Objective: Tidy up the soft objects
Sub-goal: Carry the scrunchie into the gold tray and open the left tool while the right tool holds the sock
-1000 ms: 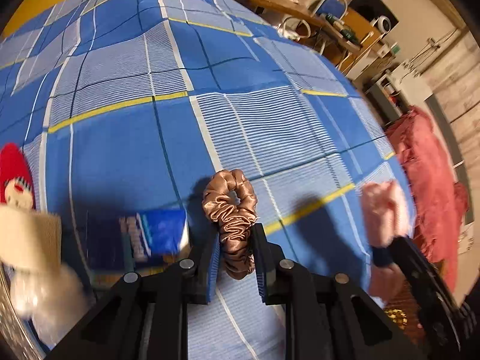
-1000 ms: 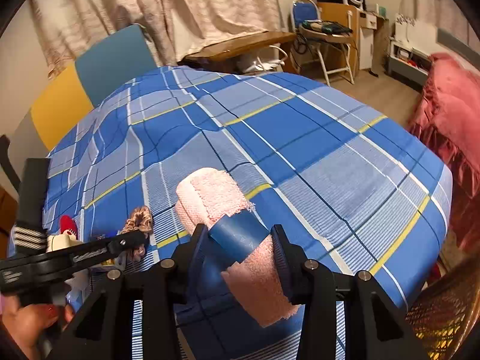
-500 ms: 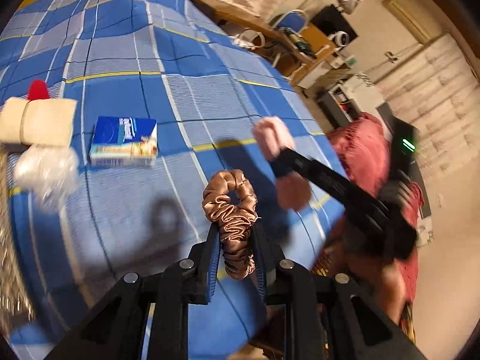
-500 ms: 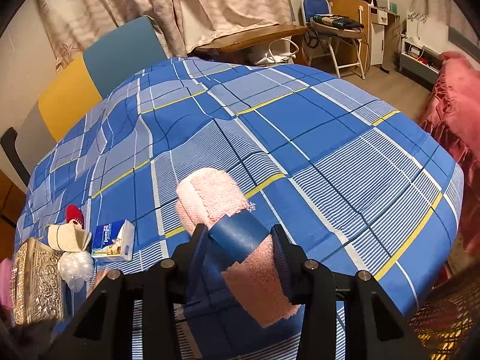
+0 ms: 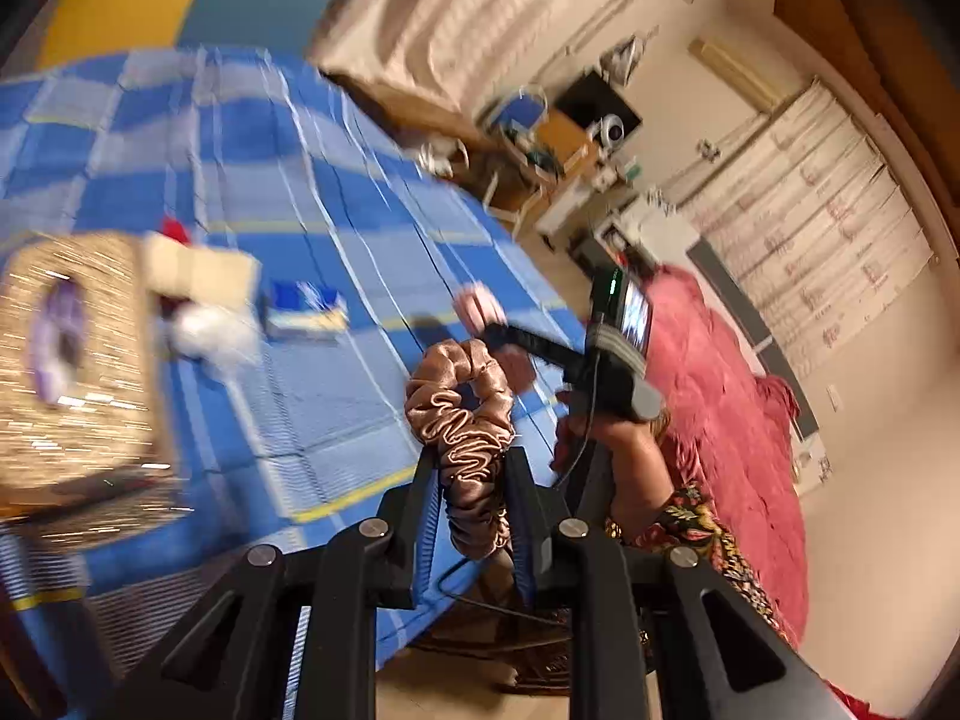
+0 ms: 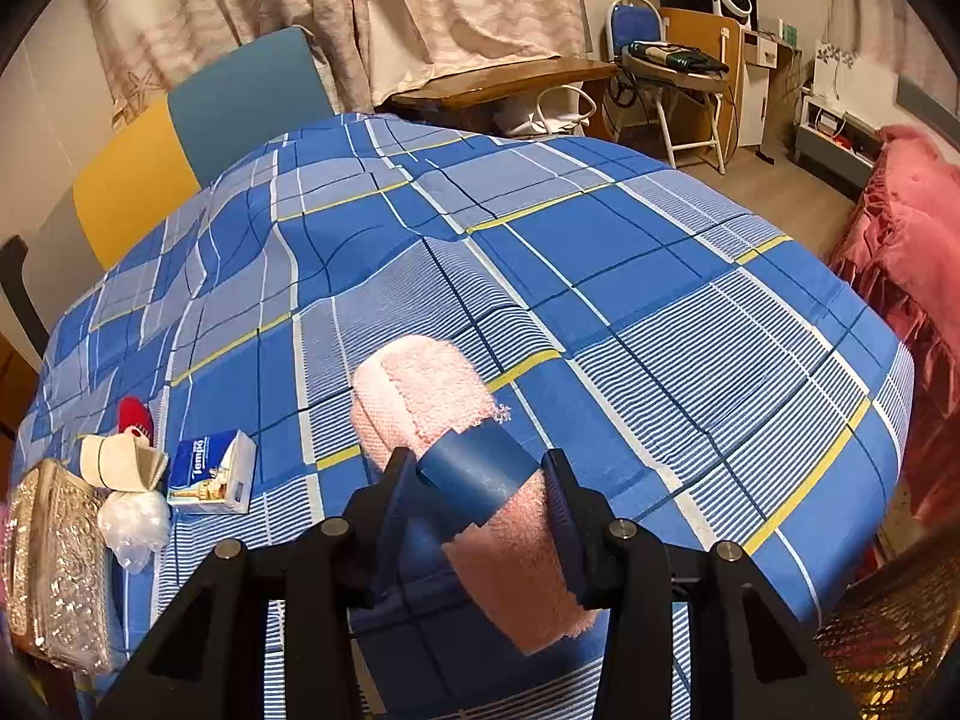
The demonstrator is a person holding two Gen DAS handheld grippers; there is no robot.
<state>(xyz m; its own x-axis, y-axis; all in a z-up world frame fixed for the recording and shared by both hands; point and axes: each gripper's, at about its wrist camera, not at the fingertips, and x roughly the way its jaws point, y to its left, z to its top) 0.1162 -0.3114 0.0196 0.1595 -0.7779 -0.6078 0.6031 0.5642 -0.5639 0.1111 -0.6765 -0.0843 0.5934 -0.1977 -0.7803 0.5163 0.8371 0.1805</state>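
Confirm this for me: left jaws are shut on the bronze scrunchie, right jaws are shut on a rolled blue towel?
Not quite. The towel in the right gripper is pink; only the band around it is blue, as the right wrist view shows. The left gripper does hold the bronze scrunchie.

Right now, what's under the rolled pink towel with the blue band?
Beneath the rolled pink towel, clamped in the right hand-held gripper, only the blue plaid bedspread shows. The patch directly below is covered by the towel.
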